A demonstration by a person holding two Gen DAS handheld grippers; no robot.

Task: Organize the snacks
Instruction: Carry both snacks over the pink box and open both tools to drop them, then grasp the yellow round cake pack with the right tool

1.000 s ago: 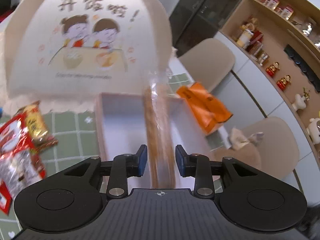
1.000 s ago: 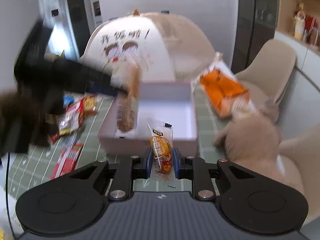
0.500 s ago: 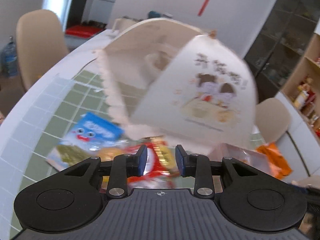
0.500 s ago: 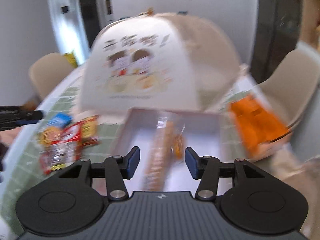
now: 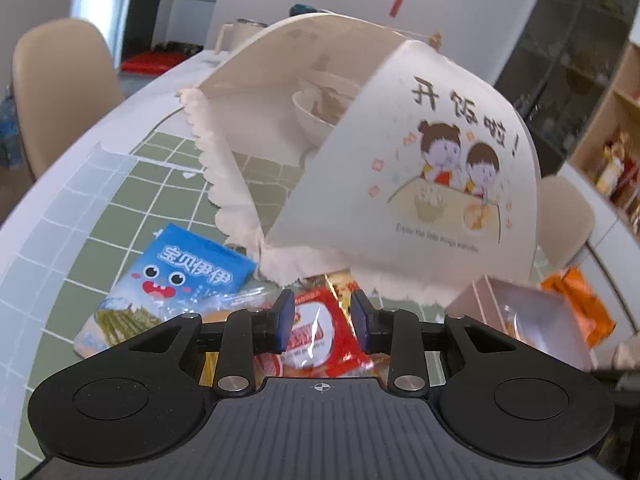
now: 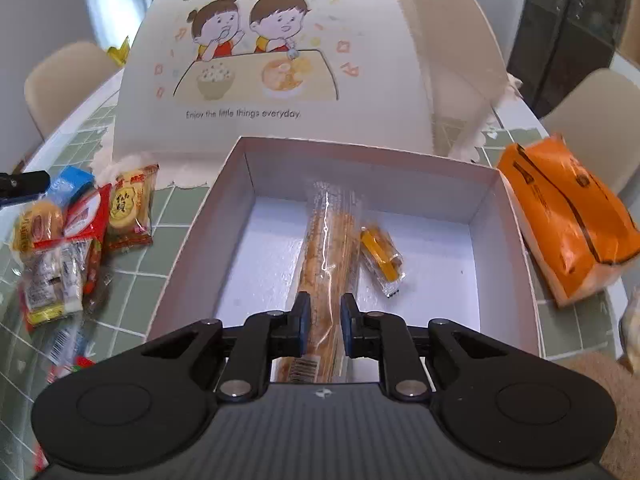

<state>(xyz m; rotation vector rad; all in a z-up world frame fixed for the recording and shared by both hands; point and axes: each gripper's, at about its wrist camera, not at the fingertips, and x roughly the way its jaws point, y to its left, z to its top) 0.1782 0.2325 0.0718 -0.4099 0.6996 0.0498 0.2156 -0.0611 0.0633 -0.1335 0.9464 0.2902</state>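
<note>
A green-tiled counter [image 6: 132, 276] carries a domed food cover [image 6: 280, 60], beige chairs around it. In front of the cover sits a white box [image 6: 496, 216] holding a long wrapped biscuit stick [image 6: 328, 248] and small yellow snack [image 6: 380, 258]. Left of the box lies a snack pile [image 6: 68, 240]. The right tool [image 6: 323, 322] is open above the stick; the left tool [image 5: 322, 320] gapes over a red packet [image 5: 320, 332].

The left gripper [image 5: 321, 317] was level, its jaws parted with a wide gap. The right gripper [image 6: 322, 323] pointed forward and downward, its blue-padded fingers [image 6: 303, 322] apart by a narrower gap, clamping nothing.
</note>
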